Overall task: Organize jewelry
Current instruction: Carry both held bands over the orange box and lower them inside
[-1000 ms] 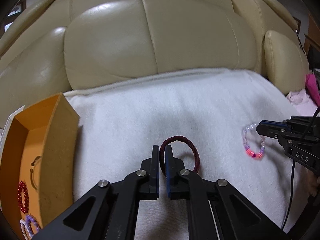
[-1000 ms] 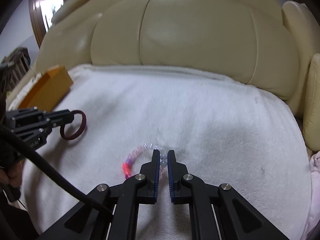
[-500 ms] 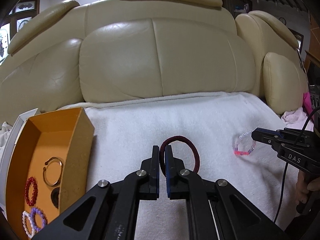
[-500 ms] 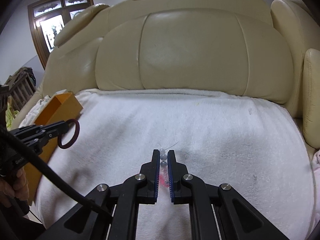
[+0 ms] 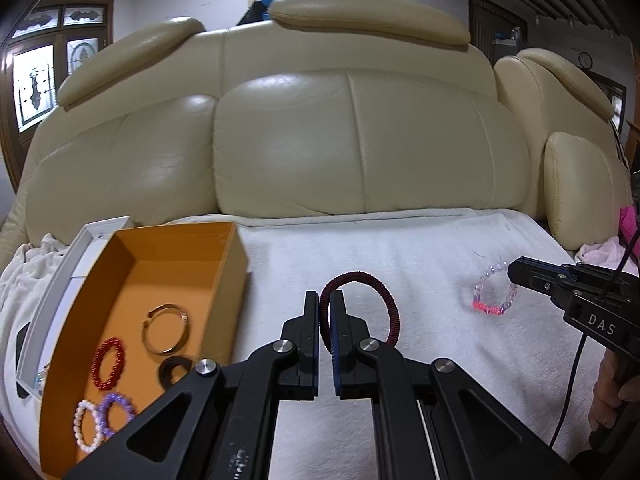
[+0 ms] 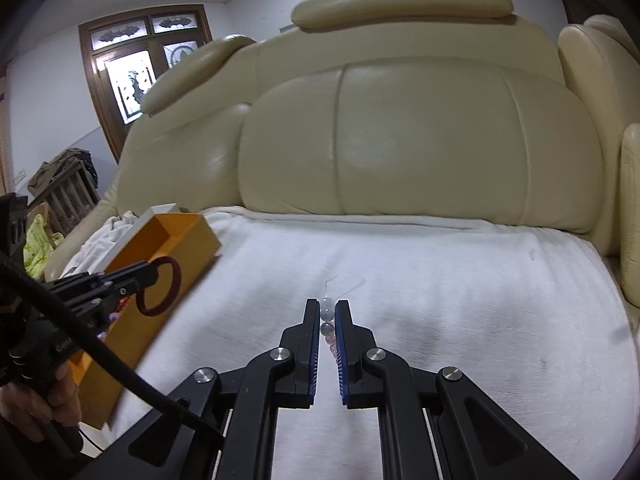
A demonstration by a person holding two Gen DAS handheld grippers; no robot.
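Note:
My left gripper [image 5: 325, 300] is shut on a dark red hair band [image 5: 382, 292] and holds it above the white towel [image 5: 420, 248], just right of the orange box [image 5: 224, 280]. It also shows in the right wrist view [image 6: 154, 270] with the band [image 6: 176, 284] hanging over the box [image 6: 196, 240]. My right gripper [image 6: 328, 308] is shut on a clear and pink bead bracelet [image 6: 327, 314], lifted off the towel. In the left wrist view the bracelet [image 5: 494, 294] hangs from the right gripper [image 5: 514, 270].
The box holds a gold bangle [image 5: 166, 330], a red bead bracelet [image 5: 108, 364], a dark band [image 5: 174, 368] and white and purple bead bracelets [image 5: 102, 418]. A white lid [image 5: 60, 280] lies under its left side. The cream leather sofa back [image 5: 360, 140] rises behind.
Both grippers have risen and pulled back with their items. The left one moved nearer the box, so more of the box's inside shows. The bracelet left the towel.

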